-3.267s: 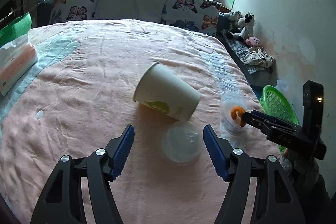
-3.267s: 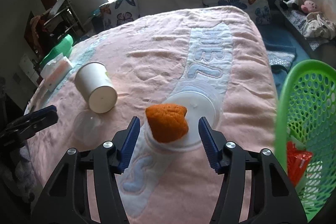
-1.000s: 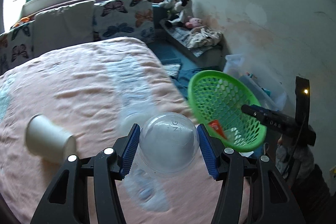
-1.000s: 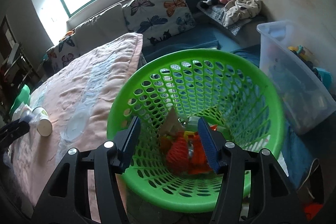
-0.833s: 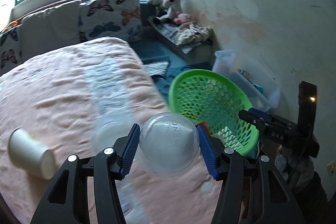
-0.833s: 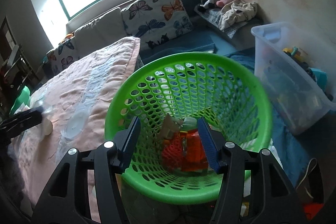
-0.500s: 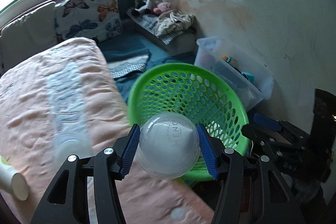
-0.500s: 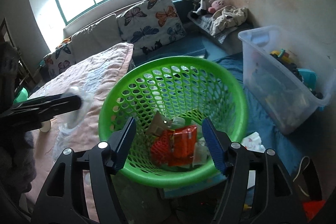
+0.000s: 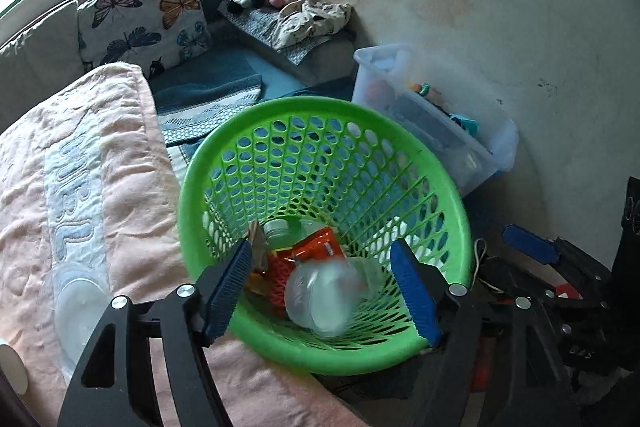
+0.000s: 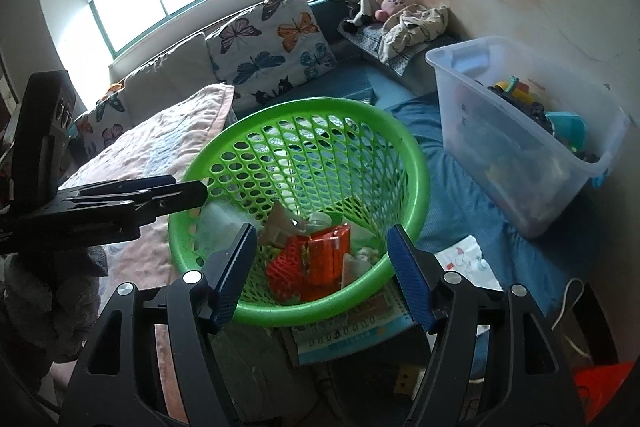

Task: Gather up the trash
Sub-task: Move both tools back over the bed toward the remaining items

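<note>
My left gripper [image 9: 320,291] hangs over the round green perforated plastic basket [image 9: 448,187], its blue-padded fingers [image 9: 226,287] opening; the clear domed plastic lid [image 9: 322,301] sits blurred between them, touching neither, dropping among the orange wrappers [image 9: 316,247] inside. My right gripper [image 10: 320,269] faces the same basket, fingers opening with nothing between them. This is the drop-off step. On the pink quilted bed [image 9: 120,195] I see a flat clear plastic lid [image 9: 80,301] and a white paper cup [image 9: 12,367] at the edge; next, I judge, I swing back to them.
</note>
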Tool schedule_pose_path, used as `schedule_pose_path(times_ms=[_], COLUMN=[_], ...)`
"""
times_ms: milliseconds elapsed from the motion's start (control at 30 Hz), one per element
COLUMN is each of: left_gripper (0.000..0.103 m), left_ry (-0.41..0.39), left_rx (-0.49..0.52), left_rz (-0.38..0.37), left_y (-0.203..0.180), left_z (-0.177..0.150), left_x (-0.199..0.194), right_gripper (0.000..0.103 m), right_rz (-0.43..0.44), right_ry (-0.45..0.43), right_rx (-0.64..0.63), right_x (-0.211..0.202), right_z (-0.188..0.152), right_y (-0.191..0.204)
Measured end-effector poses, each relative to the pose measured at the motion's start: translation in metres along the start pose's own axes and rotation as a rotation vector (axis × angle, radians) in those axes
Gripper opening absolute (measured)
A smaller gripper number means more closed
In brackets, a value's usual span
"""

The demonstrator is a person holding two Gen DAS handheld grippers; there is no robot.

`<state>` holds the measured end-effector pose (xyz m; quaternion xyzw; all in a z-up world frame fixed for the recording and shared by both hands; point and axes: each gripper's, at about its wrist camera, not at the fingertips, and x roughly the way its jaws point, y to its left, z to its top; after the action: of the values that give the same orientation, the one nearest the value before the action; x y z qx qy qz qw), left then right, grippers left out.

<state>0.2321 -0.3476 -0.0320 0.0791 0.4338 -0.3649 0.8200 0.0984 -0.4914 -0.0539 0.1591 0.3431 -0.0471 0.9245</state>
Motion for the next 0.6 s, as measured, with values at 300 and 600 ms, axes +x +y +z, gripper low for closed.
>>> schedule_pose_path(times_ms=[300, 600], left_gripper=[0.069, 0.069], left_ry=[-0.039, -0.063], left_rx=[-0.041, -0.214], left_rz=[0.059, 0.206], left_y=[0.024, 0.088], left_z=[-0.027, -0.069], left_x=[-0.039, -0.083], right_gripper=[0.069, 0.074], right_rz=[0.055, 0.128], right_ry=[0.007, 0.033], right_rx=[-0.05, -0.14], right_x=[0.002, 0.017], right_z=[0.001, 0.005], right_y=[0.029, 0.079])
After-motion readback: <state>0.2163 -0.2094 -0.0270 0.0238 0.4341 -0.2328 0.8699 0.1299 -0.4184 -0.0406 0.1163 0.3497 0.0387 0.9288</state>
